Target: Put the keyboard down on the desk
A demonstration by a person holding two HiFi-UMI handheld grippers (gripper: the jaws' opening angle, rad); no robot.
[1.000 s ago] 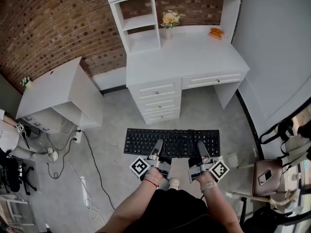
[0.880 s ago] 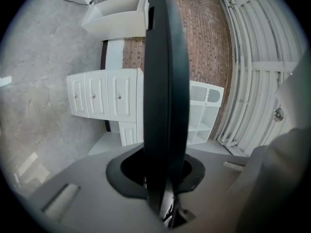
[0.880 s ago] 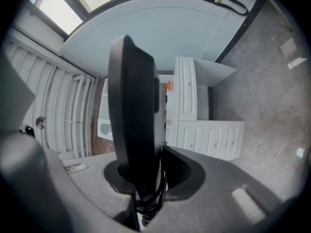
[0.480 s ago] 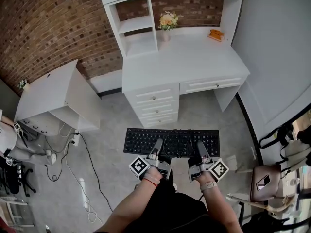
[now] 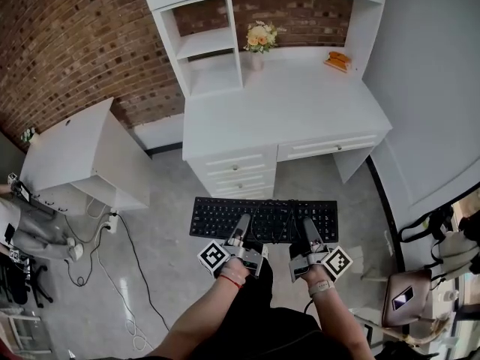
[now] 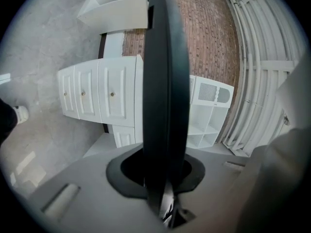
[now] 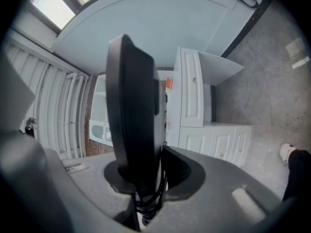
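Flat black keyboard (image 5: 225, 216) was matt plastic, white desk (image 5: 285, 111) was smooth painted wood, red-brown wall (image 5: 75, 43) was rough brick, grey floor (image 5: 172, 193) looked matt, mottled.

L hand-held gripper (image 5: 244, 221), R hand-held gripper (image 5: 308, 224): grey, b/w marker cubes (image 5: 214, 256); red wristband (image 5: 232, 282); black top (image 5: 262, 328).

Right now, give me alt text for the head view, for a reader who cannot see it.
A person holds a black keyboard above the floor, the left tongs and right tongs clamped on its near edge. Ahead stands a white desk with drawers and a vase of flowers.
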